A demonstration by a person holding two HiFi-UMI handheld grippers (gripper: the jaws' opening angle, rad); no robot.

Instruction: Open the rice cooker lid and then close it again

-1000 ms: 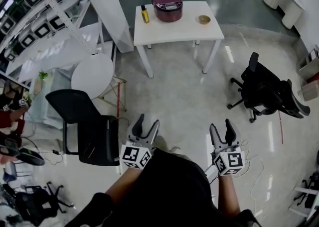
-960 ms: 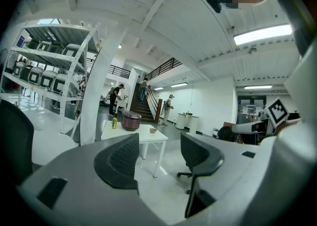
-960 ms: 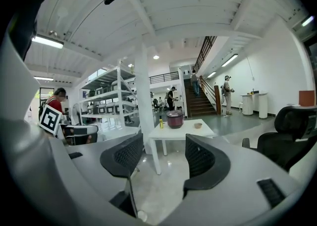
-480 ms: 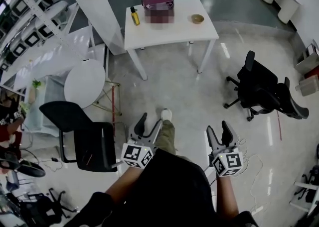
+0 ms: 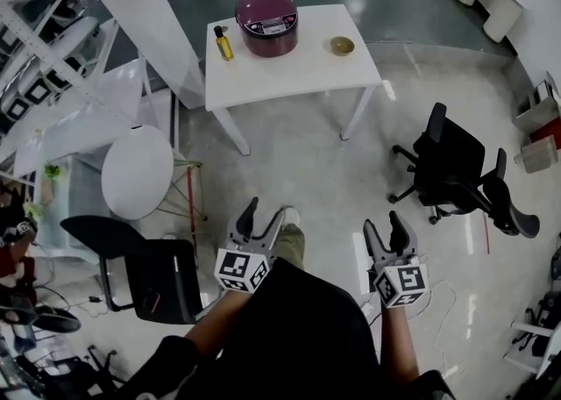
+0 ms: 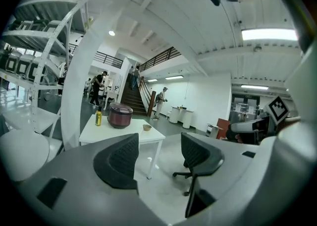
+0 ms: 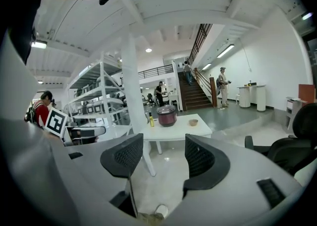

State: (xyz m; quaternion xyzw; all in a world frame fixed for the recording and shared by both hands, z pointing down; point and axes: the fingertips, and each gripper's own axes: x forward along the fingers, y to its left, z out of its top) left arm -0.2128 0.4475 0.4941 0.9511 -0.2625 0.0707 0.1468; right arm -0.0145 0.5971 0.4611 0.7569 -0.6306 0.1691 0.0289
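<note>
Left tongs [image 5: 263, 211]: held low in front of the person, at the near left of the head view. In their own view the left tongs [image 6: 159, 143] stood spread, with nothing between the two dark ribbed pads; only floor and the far desk showed through the gap.
Right tongs [image 5: 383, 221]: held level with the left pair, a little to its right and apart from it. The right tongs [image 7: 163, 145] were likewise spread and held nothing.
Rice cooker [image 5: 266, 21]: dark red and round, lid down, standing on the far part of the desk, well apart from both pairs of tongs. It also showed small and distant in the gripper views [image 6: 120, 115] [image 7: 167, 115].
Desk [image 5: 289, 69]: white, on slanted legs, far across the glossy floor.
Bottle [image 5: 223, 42]: yellow with a dark cap, upright, just left of the rice cooker.
Bowl [image 5: 342, 45]: small and tan, right of the rice cooker and apart from it.
Office chair [image 5: 456, 175]: black, on castors, on the floor to the right.
Black chair [image 5: 149, 262]: near left, beside the left tongs.
Round table [image 5: 138, 170]: white, on the left, beyond the black chair.
</note>
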